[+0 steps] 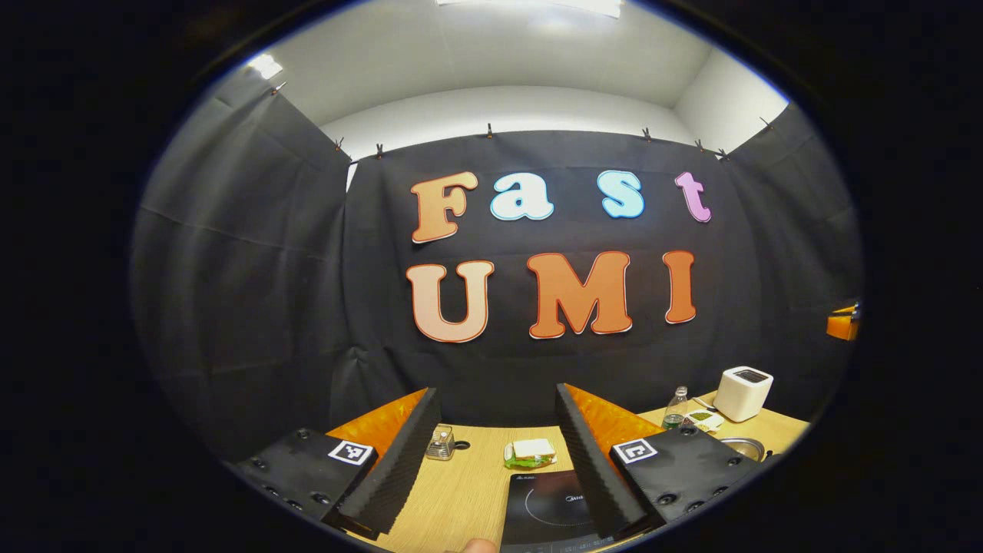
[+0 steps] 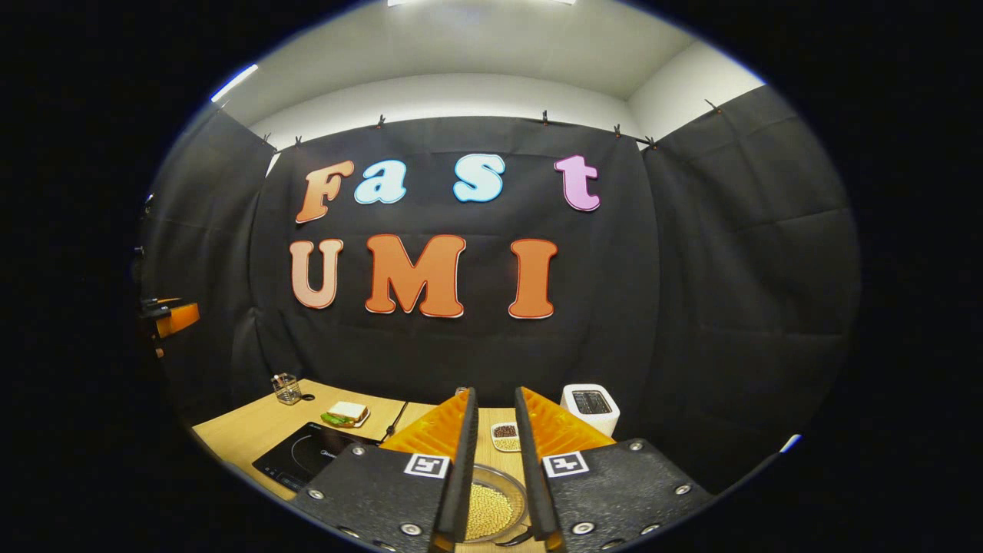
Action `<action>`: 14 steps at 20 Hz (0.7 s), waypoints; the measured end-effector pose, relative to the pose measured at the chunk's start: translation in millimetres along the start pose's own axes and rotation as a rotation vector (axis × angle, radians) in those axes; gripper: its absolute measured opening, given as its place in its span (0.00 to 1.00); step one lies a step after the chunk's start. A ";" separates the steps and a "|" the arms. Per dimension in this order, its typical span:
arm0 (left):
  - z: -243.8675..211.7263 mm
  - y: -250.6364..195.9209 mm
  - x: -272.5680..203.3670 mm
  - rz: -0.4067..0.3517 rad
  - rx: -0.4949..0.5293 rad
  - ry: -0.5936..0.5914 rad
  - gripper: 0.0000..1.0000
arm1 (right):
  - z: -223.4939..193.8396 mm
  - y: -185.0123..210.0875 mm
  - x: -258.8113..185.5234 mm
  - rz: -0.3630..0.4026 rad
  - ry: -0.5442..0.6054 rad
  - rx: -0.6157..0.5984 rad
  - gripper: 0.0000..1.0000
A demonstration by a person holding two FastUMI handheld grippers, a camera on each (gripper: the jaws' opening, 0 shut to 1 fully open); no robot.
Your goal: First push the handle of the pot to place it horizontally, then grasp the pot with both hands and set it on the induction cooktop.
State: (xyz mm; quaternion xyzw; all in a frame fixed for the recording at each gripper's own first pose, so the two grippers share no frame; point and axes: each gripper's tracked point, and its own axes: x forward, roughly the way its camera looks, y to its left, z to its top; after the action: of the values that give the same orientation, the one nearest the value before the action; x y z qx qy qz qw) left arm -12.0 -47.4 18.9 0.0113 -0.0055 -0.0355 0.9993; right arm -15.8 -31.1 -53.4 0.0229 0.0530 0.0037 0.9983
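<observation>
**Grippers poised above the counter, pot waiting below**

In the left gripper view, the left hand-held gripper (image 1: 499,461) hangs over the wooden counter (image 1: 461,491) with its fingers spread wide and nothing between them. The black cooktop (image 1: 549,511) lies flat at 6 o'clock, partly behind the finger at 5 o'clock. Just beyond it, toward 12 o'clock, sits a sandwich (image 1: 531,452) on green wrapping, with a small glass jar (image 1: 440,443) at its 9 o'clock. At 3 o'clock a white toaster (image 1: 743,392) stands near the counter's far edge, a bottle (image 1: 675,408) beside it.

In the right gripper view, the right hand-held gripper (image 2: 495,461) holds its fingers close together with a narrow gap, gripping nothing. Through that gap, at 6 o'clock, shows the pot (image 2: 491,508), a metal vessel holding pale yellow beans and resting on the counter. Its handle cannot be made out clearly. The cooktop sits well apart at 9 o'clock. A small dish (image 2: 504,435) of dark and light beans lies just past the fingertips at 12 o'clock.
</observation>
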 end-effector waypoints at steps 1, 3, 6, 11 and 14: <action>-1.1 0.4 0.5 0.002 -0.001 0.003 0.98 | -5.9 2.1 0.3 0.000 0.011 -0.002 0.22; -3.2 0.6 1.3 0.000 -0.005 0.007 0.99 | -18.7 5.4 0.2 0.008 0.036 -0.002 0.20; -2.8 1.2 2.2 0.004 -0.006 0.007 0.99 | -35.8 5.4 -0.8 0.003 0.061 0.013 0.06; -4.7 0.5 3.0 0.004 -0.003 0.015 0.99 | -71.1 3.7 -0.3 -0.004 0.127 0.004 0.00; -5.1 0.1 3.6 0.005 -0.007 0.017 0.99 | -97.1 7.6 -2.5 0.009 0.181 -0.003 0.00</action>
State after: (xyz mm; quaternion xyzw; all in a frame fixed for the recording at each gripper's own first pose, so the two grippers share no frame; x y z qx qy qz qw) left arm -8.3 -47.5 13.8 0.0083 0.0032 -0.0328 0.9994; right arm -28.6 -19.1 -149.2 0.0210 0.1429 0.0102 0.9895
